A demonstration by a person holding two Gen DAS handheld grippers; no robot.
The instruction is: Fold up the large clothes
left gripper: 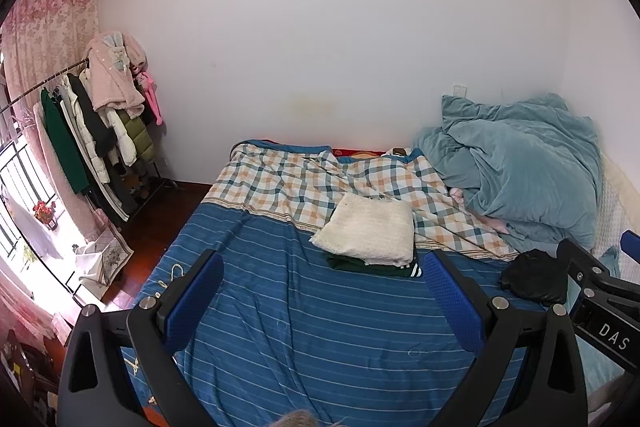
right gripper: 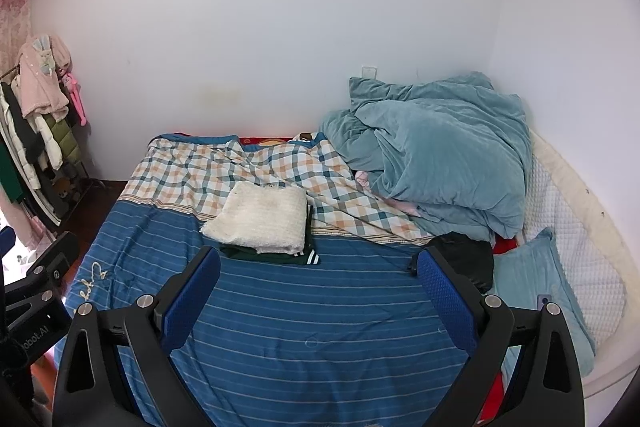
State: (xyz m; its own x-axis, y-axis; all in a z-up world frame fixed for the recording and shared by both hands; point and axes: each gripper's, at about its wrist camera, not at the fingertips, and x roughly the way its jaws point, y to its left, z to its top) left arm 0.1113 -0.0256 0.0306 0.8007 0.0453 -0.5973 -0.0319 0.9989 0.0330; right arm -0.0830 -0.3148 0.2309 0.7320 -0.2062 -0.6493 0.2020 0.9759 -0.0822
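Observation:
A folded cream knit garment [left gripper: 370, 229] [right gripper: 260, 223] lies on top of a folded dark green garment [left gripper: 376, 267] [right gripper: 276, 254] in the middle of the bed. A crumpled black garment [left gripper: 534, 277] [right gripper: 468, 255] lies unfolded to the right, near the teal duvet. My left gripper [left gripper: 324, 269] is open above the blue striped sheet [left gripper: 304, 327], nothing between its blue pads. My right gripper [right gripper: 318, 267] is open too, holding nothing; its right finger [right gripper: 444, 291] overlaps the black garment in view. Each gripper shows at the edge of the other's view.
A heaped teal duvet [left gripper: 520, 167] [right gripper: 436, 155] fills the bed's far right, over a checked sheet [left gripper: 288, 179]. A teal pillow [right gripper: 536, 291] and white quilted pad [right gripper: 568, 235] lie right. A loaded clothes rack [left gripper: 96, 131] and pink curtain [left gripper: 52, 27] stand left of the bed.

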